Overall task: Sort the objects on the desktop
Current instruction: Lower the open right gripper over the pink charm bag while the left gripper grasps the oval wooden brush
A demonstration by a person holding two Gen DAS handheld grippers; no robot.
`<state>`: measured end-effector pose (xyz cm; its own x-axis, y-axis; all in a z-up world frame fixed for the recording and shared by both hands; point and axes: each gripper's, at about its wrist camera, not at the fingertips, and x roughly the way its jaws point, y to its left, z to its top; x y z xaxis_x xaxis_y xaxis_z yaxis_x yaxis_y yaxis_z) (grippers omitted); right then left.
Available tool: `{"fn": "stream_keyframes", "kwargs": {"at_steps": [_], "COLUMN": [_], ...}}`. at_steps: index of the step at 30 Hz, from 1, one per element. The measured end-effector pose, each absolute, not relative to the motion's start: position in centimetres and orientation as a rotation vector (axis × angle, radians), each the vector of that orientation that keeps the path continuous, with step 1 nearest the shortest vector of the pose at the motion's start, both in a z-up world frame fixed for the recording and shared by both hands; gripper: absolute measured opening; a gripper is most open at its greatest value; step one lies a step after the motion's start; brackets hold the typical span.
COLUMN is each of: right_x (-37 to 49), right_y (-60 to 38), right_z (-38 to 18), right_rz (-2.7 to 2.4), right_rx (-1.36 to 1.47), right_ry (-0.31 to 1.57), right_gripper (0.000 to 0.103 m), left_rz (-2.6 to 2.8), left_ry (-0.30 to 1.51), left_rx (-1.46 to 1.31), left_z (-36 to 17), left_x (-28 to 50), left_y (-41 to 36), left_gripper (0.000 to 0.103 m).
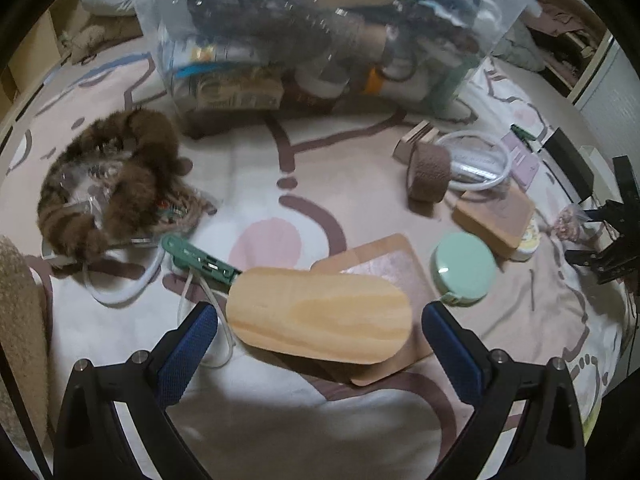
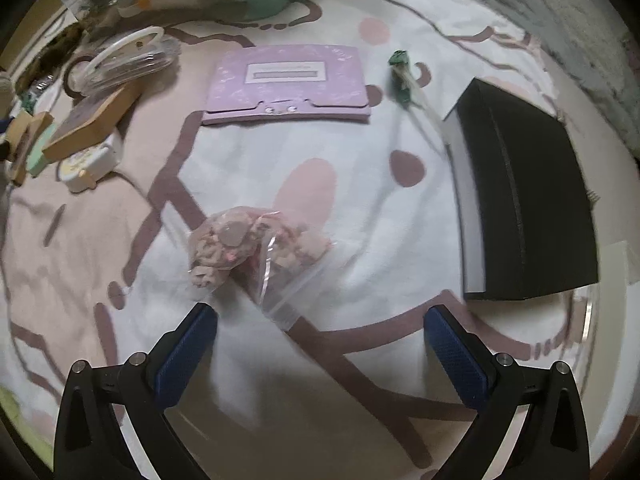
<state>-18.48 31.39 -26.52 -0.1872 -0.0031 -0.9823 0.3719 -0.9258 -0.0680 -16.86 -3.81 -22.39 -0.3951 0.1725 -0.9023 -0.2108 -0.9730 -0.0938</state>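
Note:
My left gripper [image 1: 320, 316] is open, its blue pads on either side of a rounded light wooden block [image 1: 320, 314] that lies on a flat wooden board [image 1: 384, 276]. A green clip [image 1: 200, 260], a mint round case [image 1: 464, 274] and a brown tape roll [image 1: 429, 172] lie around it. A clear storage bin [image 1: 320, 36] full of items stands at the back. My right gripper [image 2: 320, 316] is open and empty just short of a clear zip bag of pink pieces [image 2: 256, 248]. A purple folder [image 2: 288, 84] lies beyond it, a black box [image 2: 524, 192] to the right.
Everything lies on a pink and white patterned sheet [image 1: 352, 184]. A brown furry item on a plastic bag [image 1: 112, 184] sits at the left. A wooden stamp block [image 1: 494, 216], a white cable loop [image 1: 480, 164] and a small green clip [image 2: 400, 68] lie about.

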Motion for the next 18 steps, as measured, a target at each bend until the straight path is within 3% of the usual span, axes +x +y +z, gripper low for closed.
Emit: {"fn": "stream_keyframes", "kwargs": {"at_steps": [4,8,18], "right_x": [-18.7,-18.8,-18.2], "right_y": [31.2,30.1,27.2], "right_z": [-26.2,-25.4,-24.2], "right_rz": [-2.147,-2.142,-2.2], "right_rx": [1.801,1.725,1.589], "right_ry": [0.344,0.313,0.407], "right_gripper": [0.103,0.103,0.103], "left_rz": [2.445,2.41,2.362], "left_ry": [-0.013,-0.143,0.004], "left_rx": [-1.633,-1.663,-1.608], "left_z": [-23.0,-22.9,-21.6], "left_x": [-17.3,-17.6,-15.7], "left_y": [-4.5,-5.0,-3.3], "left_gripper": [0.101,0.091,0.09]}}
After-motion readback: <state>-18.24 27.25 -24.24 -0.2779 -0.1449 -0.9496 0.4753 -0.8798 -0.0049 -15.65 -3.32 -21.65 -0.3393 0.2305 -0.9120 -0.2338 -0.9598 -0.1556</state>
